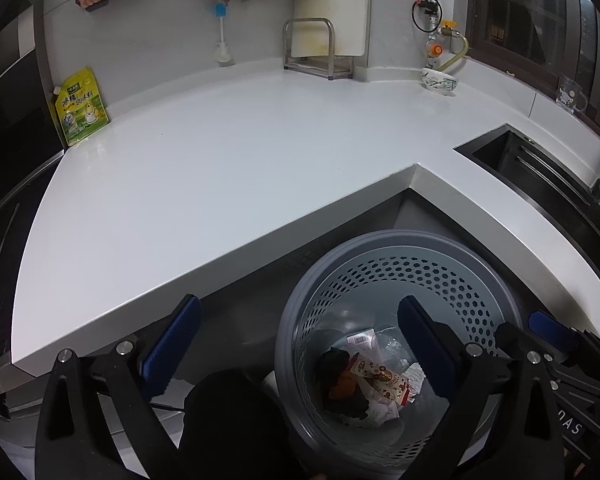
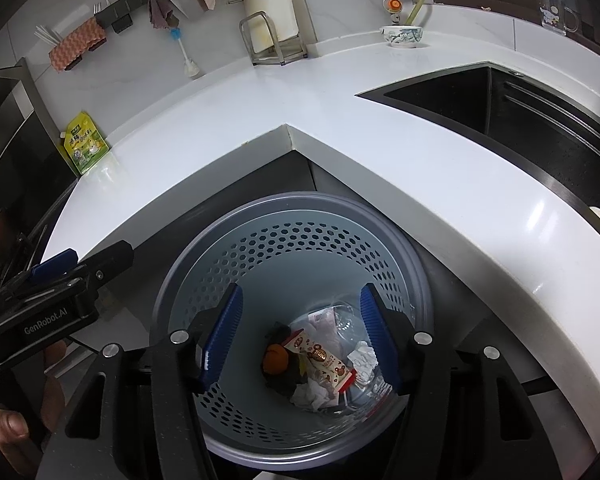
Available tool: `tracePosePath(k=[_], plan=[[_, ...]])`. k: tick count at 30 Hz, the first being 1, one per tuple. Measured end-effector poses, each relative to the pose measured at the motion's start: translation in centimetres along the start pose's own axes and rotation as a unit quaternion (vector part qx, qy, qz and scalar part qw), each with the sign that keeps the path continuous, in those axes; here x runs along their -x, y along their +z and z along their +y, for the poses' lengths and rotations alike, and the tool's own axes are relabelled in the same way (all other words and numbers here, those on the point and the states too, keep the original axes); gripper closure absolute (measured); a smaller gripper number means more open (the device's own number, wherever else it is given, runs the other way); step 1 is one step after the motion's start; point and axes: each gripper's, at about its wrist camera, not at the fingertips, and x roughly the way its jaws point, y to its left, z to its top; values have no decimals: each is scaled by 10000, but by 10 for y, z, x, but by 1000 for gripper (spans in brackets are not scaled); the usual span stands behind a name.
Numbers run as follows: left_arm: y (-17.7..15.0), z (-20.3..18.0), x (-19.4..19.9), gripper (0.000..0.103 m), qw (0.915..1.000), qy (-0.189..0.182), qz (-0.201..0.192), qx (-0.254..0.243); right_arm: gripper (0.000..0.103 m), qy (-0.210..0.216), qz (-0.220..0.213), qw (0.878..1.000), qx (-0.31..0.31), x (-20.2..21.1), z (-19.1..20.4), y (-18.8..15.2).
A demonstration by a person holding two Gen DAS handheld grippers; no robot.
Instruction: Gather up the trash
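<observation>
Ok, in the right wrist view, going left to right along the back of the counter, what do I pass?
Yellow-green pouch → white bottle brush → metal rack → patterned bowl → glass mug.

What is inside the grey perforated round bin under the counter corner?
The grey perforated bin holds a printed snack wrapper, an orange lump, crumpled white paper, something black and clear plastic. Whatever lies beneath this pile is covered.
</observation>
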Motion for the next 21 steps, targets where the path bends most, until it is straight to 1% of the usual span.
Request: tracePosePath(k=[21], plan=[[-1,1,-4,6,9999,29,106,56,44,-71,-16,9999,119,1,6,-2]])
